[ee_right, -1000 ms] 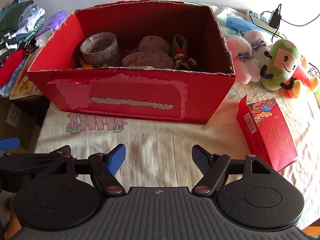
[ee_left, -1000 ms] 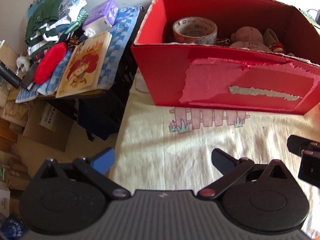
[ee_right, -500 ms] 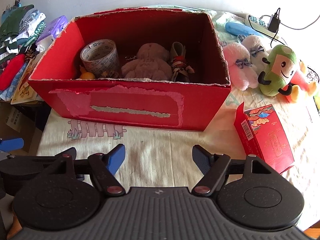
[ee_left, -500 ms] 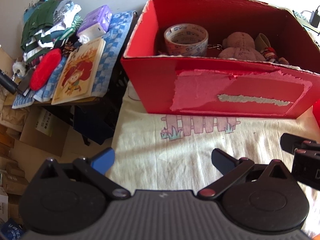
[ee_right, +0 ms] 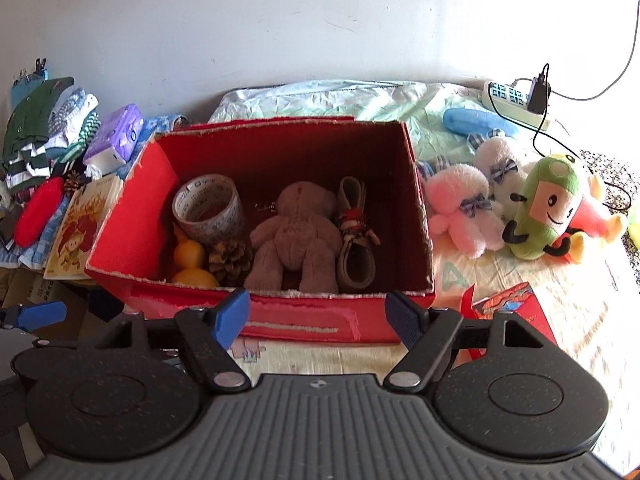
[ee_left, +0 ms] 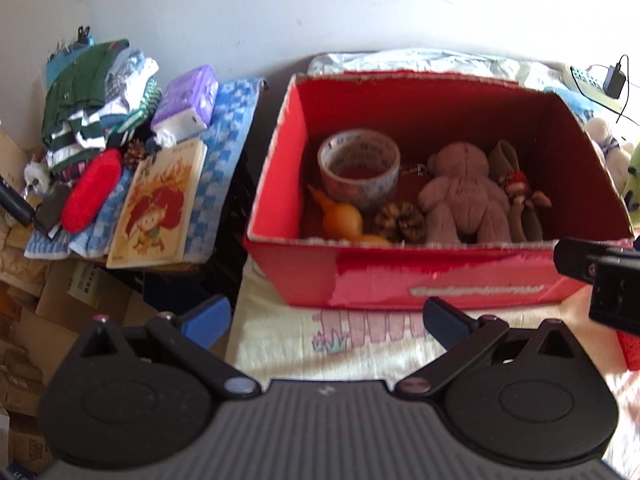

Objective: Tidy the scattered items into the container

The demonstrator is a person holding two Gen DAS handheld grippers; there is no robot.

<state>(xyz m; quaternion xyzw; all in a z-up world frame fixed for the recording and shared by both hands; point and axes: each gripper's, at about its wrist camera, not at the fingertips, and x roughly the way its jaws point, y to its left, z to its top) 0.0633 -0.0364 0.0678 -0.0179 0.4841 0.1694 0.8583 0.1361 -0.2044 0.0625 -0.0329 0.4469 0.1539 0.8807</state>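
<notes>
The red cardboard box (ee_right: 280, 318) (ee_left: 440, 276) stands on the cloth-covered table. Inside it lie a tape roll (ee_right: 208, 208) (ee_left: 359, 170), a brown teddy bear (ee_right: 296, 236) (ee_left: 460, 196), a pine cone (ee_right: 230, 258), a yellow gourd toy (ee_right: 190, 260) and a small doll on a beige strap (ee_right: 354, 236). My left gripper (ee_left: 326, 318) is open and empty, in front of the box's left corner. My right gripper (ee_right: 318, 312) is open and empty, above the box's front wall. A small red packet (ee_right: 516, 308) lies right of the box.
Pink and white plush bunnies (ee_right: 464, 204) and a green plush (ee_right: 544, 208) lie right of the box, with a power strip (ee_right: 516, 100) behind. A side stand on the left holds a picture book (ee_left: 160, 204), a red pouch (ee_left: 90, 192), tissues and folded clothes.
Both grippers have risen and tilted, so the views now look down into the box. Both stay open and empty.
</notes>
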